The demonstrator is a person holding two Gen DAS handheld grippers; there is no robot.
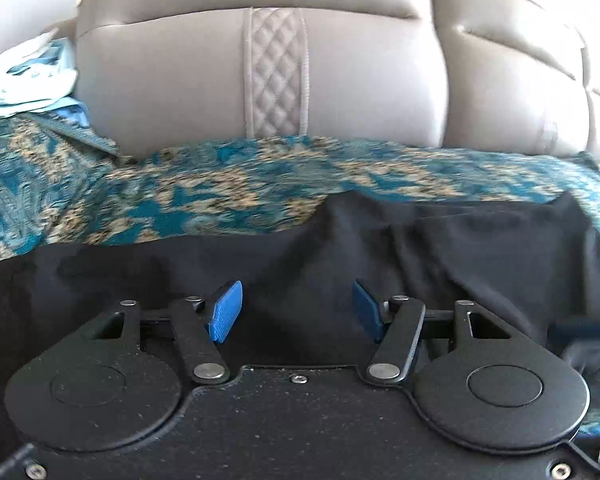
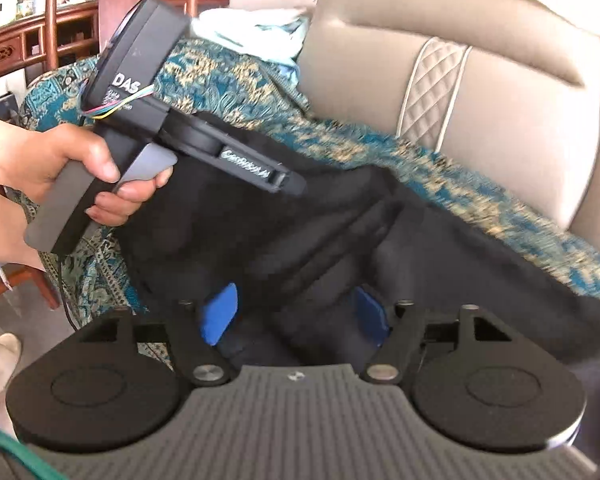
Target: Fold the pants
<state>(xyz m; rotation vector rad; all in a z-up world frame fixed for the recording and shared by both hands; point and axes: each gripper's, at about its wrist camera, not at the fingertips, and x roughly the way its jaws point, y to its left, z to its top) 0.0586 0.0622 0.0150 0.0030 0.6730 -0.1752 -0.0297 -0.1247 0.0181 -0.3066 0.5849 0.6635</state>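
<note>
In the left wrist view, the left tool (image 1: 298, 310) is seen with its blue pads (image 1: 226, 312) set well apart, nothing being clamped between them. Black pants (image 1: 340, 248) are spread beneath and ahead of the tool, lying on a teal and gold patterned cover (image 1: 204, 184) that is draped over a sofa seat. A rumpled ridge is raised in the cloth near the middle. Behind it, the grey sofa backrest (image 1: 160, 88) with a quilted strip (image 1: 276, 76) is shown. A light blue cloth (image 1: 24, 80) is heaped at the far left.

In the right wrist view, the right tool (image 2: 296, 316) is seen with its fingers held apart; folds of the pants (image 2: 320, 232) are bunched between the blue pads (image 2: 220, 314), though no clamping is shown. The left tool (image 2: 292, 182) is held by the person's left hand (image 2: 72, 168) over the upper part of the pants; its fingertips are blurred against the dark cloth. The patterned cover (image 2: 480, 184) and backrest (image 2: 520, 128) are seen at the right. No containers holding the task's things are shown; a wooden shelf (image 2: 32, 32) with small jars is visible far behind, its contents too small to be told.
</note>
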